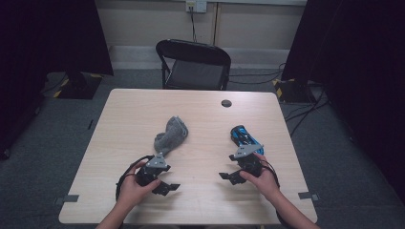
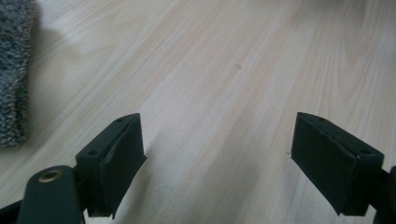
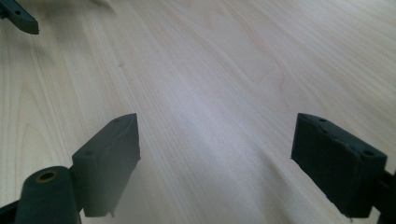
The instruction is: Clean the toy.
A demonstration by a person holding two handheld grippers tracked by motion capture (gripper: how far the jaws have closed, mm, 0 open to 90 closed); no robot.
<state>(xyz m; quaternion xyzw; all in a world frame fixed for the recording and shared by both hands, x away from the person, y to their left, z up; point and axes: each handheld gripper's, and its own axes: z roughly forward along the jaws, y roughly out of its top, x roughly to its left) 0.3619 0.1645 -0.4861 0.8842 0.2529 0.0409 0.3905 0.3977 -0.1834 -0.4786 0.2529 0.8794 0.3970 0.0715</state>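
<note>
A: While both hands rest low on the worktop [image 1: 200,102], what's each tool doing?

B: Left tool [image 1: 167,187] released, jaws spread wide, nothing between them, just bare wood in its own view [image 2: 219,154]. Right tool [image 1: 228,175] same, released, jaws wide apart over bare wood [image 3: 215,158]. The two point inward, toward each other.

A: Where's the grey sock [image 1: 171,134]?

B: Just beyond the left tool and slightly to its right in the high view, crumpled, lying flat on the worktop. In the left gripper view it sits at the far left edge [image 2: 14,70], off to the side of the left jaw, not between the jaws, not touching.

A: And the blue thing?

B: Blue and black sock [image 1: 243,137], bunched, right behind the right tool, close to the grey plate on top of it. Can't tell if it touches.

A: Tools apart from each other?

B: Yes, a gap of bare worktop between them. A tip of the left tool shows in the top left corner of the right gripper view [image 3: 18,16].

A: Anything else?

B: Black folding chair [image 1: 193,64] past the far edge of the worktop, and a small dark round cap [image 1: 226,103] well beyond the right tool.
</note>
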